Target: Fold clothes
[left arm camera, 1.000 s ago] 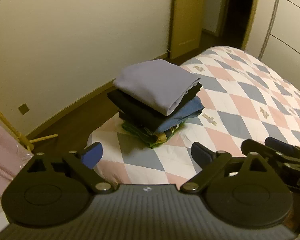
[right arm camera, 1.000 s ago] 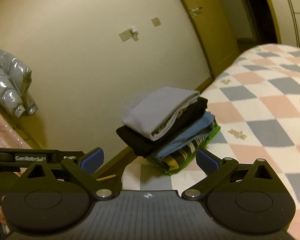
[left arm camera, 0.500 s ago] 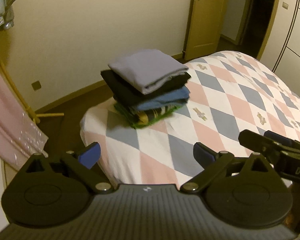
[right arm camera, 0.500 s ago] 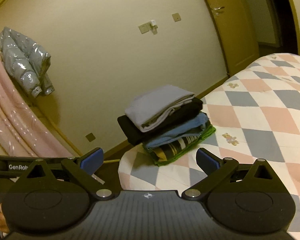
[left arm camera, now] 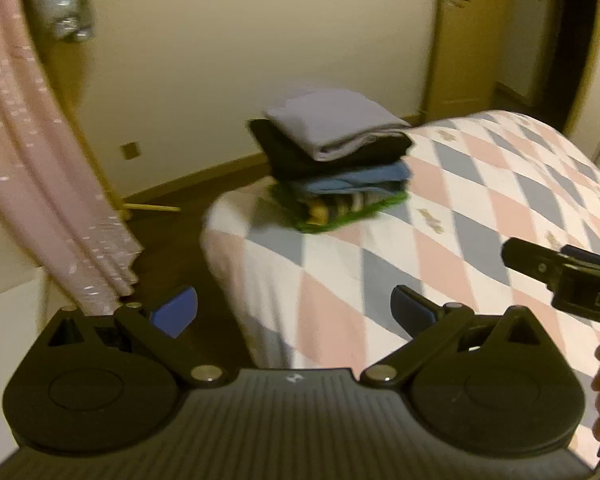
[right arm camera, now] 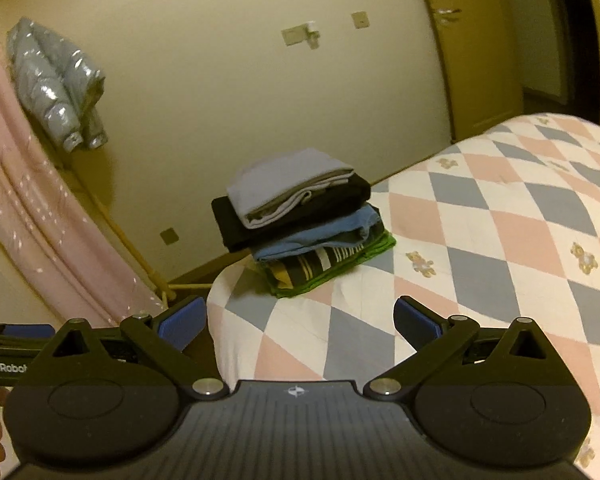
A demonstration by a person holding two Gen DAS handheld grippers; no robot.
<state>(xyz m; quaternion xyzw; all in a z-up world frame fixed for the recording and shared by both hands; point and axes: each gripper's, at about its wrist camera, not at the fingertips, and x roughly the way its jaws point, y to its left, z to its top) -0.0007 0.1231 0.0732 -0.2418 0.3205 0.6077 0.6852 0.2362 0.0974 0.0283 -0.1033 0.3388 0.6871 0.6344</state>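
A stack of folded clothes (left arm camera: 332,160) (right arm camera: 300,216) sits on the near left corner of the bed (left arm camera: 480,208) (right arm camera: 500,220), which has a pink, blue and white diamond cover. A grey garment lies on top, then black, blue, striped and green ones. My left gripper (left arm camera: 294,304) is open and empty, over the bed's edge, well short of the stack. My right gripper (right arm camera: 299,318) is open and empty too, also short of the stack. Part of the right gripper (left arm camera: 560,276) shows at the right of the left wrist view.
A pink curtain (left arm camera: 40,160) (right arm camera: 28,220) hangs on the left, with a shiny padded jacket (right arm camera: 56,88) above it. Dark floor (left arm camera: 172,248) lies between bed and wall. A wooden door (right arm camera: 480,40) stands at the back right.
Both grippers have drawn back from the stack, which now looks smaller and farther off. The left wrist view has swung so that the pink curtain fills its left side.
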